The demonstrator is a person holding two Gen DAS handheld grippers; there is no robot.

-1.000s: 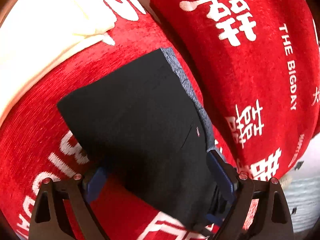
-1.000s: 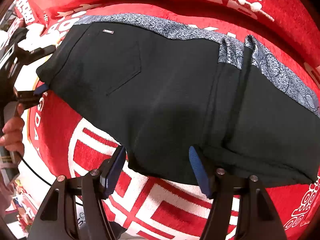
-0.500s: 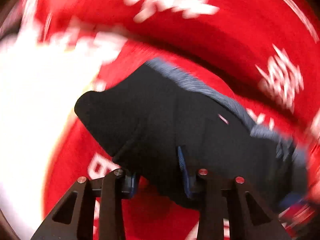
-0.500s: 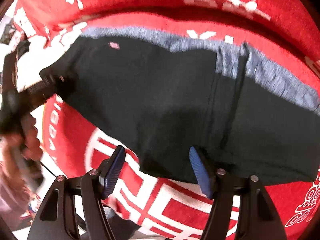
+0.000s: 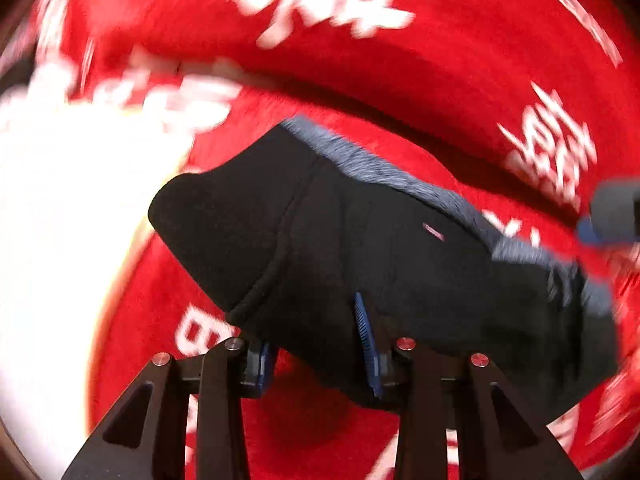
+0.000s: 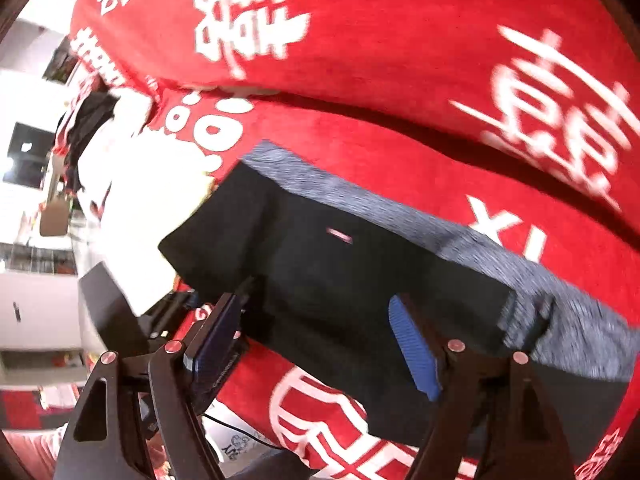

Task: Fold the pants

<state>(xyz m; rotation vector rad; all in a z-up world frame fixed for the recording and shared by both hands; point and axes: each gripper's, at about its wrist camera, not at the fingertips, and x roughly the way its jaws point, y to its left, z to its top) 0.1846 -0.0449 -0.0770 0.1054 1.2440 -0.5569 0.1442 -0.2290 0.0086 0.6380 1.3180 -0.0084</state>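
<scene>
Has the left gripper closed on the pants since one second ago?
Yes. The left gripper now pinches the near edge of the black pants, and the lifted cloth stands above the red blanket.

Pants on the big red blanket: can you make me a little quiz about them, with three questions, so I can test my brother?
1. True or false: the pants are white.
2. Pick one: what colour is the blanket under the pants? A blue, B red, C green.
3. Fill in the gap: the right gripper sits at the near edge of the pants with its jaws ___ (open or shut).

Key: 1 false, they are black with a grey-blue waistband; 2 B; 3 open.
</scene>
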